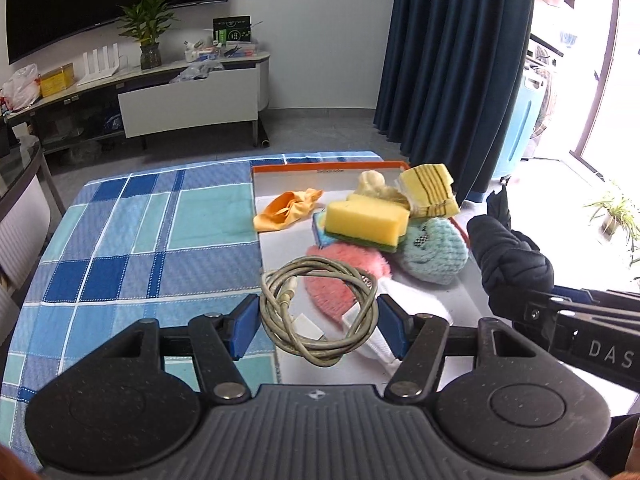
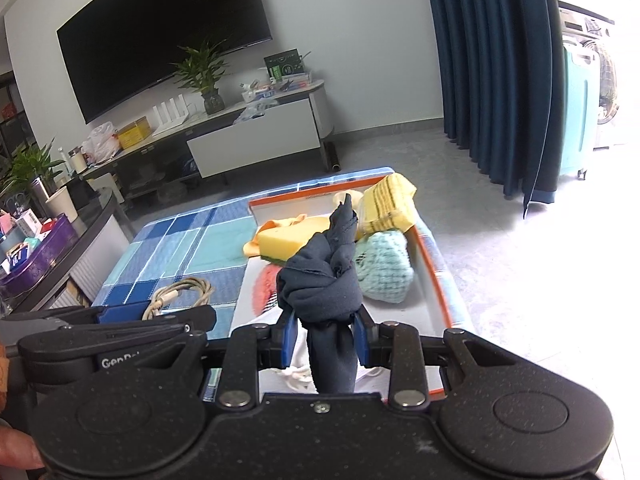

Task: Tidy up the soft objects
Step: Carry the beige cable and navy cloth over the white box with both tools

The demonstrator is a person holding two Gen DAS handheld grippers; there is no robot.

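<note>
Left wrist view has the left gripper point(image 1: 318, 322) at six o'clock in the frame, its blue pads pressing from either side on a coiled grey cable point(image 1: 320, 312) whose loop stands between them; the coil hangs over the near left edge of an orange-rimmed tray point(image 1: 280, 168) lying on a blue checked cloth point(image 1: 140, 232). Inside the tray, at about one o'clock from the coil, a yellow sponge point(image 1: 366, 220) with a green underside sits on top of a pink fluffy piece point(image 1: 344, 272). A mint knitted piece point(image 1: 434, 252) lies just beside it at three o'clock, a yellow striped cloth point(image 1: 430, 190) at the far right corner, and an orange pouch point(image 1: 286, 210) at eleven o'clock, draped over the tray's left rim. White fabric point(image 1: 412, 304) shows under the pink piece, near the right pad. From the right wrist camera, the right gripper point(image 2: 325, 332) is clamped on a knotted dark navy cloth point(image 2: 320, 280), which stands up between its pads above the near end of the tray, hiding part of the sponge. The other gripper with the cable appears at nine o'clock there. Beyond the table stand a television point(image 2: 160, 40) on the wall, a potted plant point(image 2: 204, 76) and dark blue curtains point(image 2: 492, 80).
</note>
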